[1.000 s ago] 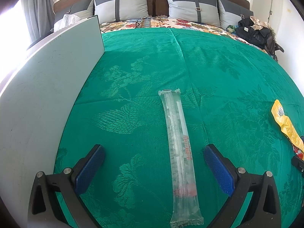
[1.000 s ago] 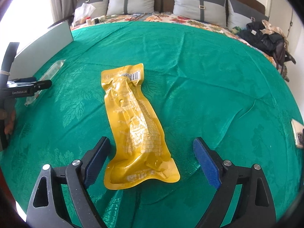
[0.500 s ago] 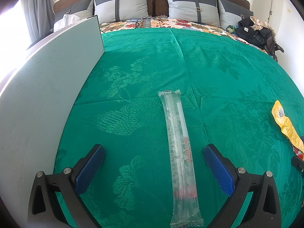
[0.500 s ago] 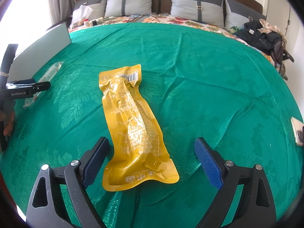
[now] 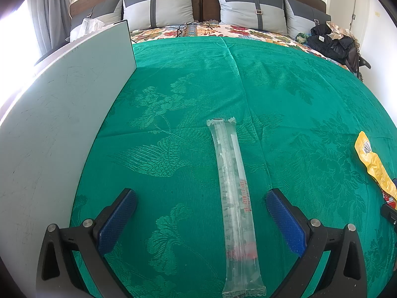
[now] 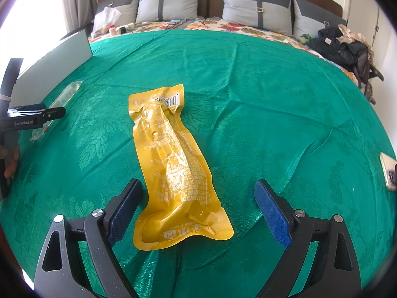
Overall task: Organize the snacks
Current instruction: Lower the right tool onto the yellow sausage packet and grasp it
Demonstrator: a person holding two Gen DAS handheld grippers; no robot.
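Observation:
A long clear plastic snack pack (image 5: 234,198) with red print lies lengthwise on the green bedspread (image 5: 273,94). My left gripper (image 5: 201,201) is open and empty, its jaws on either side of the pack's near half. A yellow snack pouch (image 6: 173,166) lies flat on the spread. My right gripper (image 6: 198,196) is open and empty, its jaws astride the pouch's near end. The pouch also shows at the right edge of the left wrist view (image 5: 374,164). The clear pack (image 6: 58,104) and left gripper (image 6: 37,116) show at the left of the right wrist view.
A grey-white flat board (image 5: 62,124) stands along the left edge of the bed. Grey pillows (image 5: 158,5) line the headboard. Dark clothes (image 6: 342,47) are piled at the far right. A phone (image 6: 388,173) lies at the right edge. A plastic bag (image 6: 105,19) sits far left.
The right gripper has edged slightly forward over the yellow pouch. The left gripper and clear pack have not visibly moved.

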